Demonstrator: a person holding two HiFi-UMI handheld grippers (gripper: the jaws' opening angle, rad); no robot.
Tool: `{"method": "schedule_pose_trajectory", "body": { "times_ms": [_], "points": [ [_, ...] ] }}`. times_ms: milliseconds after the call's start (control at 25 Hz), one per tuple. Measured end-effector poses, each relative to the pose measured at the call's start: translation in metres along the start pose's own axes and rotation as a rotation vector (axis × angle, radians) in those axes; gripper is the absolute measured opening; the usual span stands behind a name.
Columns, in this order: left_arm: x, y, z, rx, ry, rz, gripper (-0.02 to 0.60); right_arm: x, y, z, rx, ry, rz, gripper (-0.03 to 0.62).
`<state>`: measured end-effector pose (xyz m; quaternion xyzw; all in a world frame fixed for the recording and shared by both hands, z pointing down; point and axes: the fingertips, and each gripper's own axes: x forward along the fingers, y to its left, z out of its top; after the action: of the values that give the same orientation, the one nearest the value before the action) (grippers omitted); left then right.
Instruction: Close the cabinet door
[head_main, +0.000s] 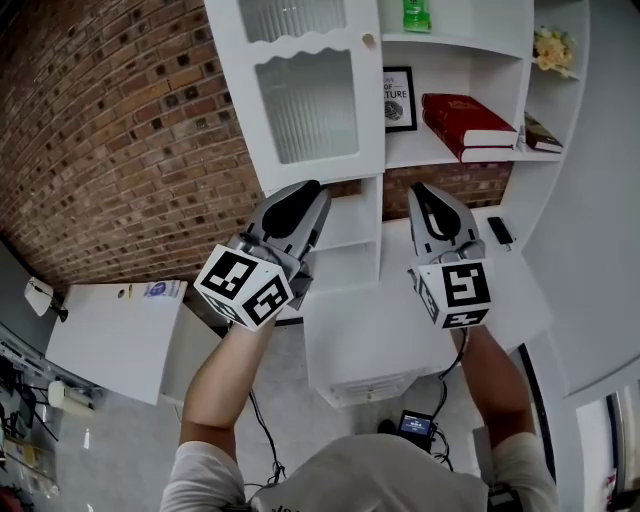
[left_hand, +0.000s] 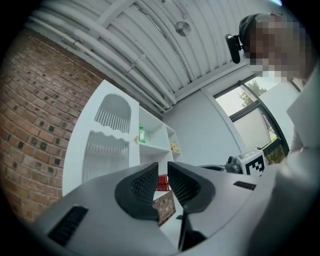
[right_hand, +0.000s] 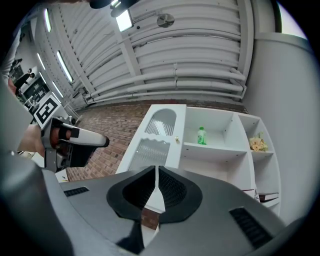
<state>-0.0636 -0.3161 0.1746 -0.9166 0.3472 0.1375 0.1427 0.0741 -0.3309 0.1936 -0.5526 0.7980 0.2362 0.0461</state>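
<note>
Facing the shelves: a person stands before the white cabinet (head_main: 470, 25), both forearms stretched out, a gripper in each hand.
Cabinet door (head_main: 305, 90): up in the left column, with two ribbed glass panes and a small round knob (head_main: 369, 40) on its right edge. That edge lies right against the open shelves and the face runs in line with the cabinet front, so it looks closed.
Left gripper (left_hand: 162, 167): held in front of and below the door, apart from it, pointing up at a slant.
Left fingers (left_hand: 142, 185): a narrow gap between them, with only the far shelves and a bit of brick showing through.
Right gripper (right_hand: 158, 172): alongside the left one, over the cabinet's lower surface (head_main: 390, 320), aimed up at the shelves.
Right fingers (right_hand: 172, 190): pressed together at the tips, just a hairline between them, gripping nothing.
Shelves: a green bottle (head_main: 416, 14) on the top one, a framed print (head_main: 399, 98) and red books (head_main: 465, 122) lying flat on the one below, flowers (head_main: 553, 45) in the right-hand corner.
On the surface: a small dark thing (head_main: 500, 232) lies toward the back right (too small to tell what it is).
Wall: a brown brick wall (head_main: 120, 150) behind and to the left of the cabinet.
</note>
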Motion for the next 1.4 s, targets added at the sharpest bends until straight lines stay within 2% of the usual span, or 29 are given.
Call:
{"method": "schedule_pose_trajectory", "body": {
  "times_ms": [280, 880, 1200, 1400],
  "points": [
    [-0.033, -0.008, -0.018, 0.01, 0.029, 0.018, 0.063, -0.016, 0.014, -0.004, 0.012, 0.022, 0.007, 0.043],
    [-0.089, -0.032, -0.061, -0.15, 0.059, 0.083, 0.063, -0.05, 0.033, -0.028, 0.071, 0.084, 0.012, 0.043],
    [-0.109, -0.043, -0.075, -0.167, 0.08, 0.099, 0.063, -0.069, 0.048, -0.05, 0.128, 0.132, 0.022, 0.043],
    [-0.12, -0.047, -0.092, -0.204, 0.108, 0.111, 0.063, -0.079, 0.057, -0.067, 0.166, 0.173, 0.025, 0.043]
  ]
}}
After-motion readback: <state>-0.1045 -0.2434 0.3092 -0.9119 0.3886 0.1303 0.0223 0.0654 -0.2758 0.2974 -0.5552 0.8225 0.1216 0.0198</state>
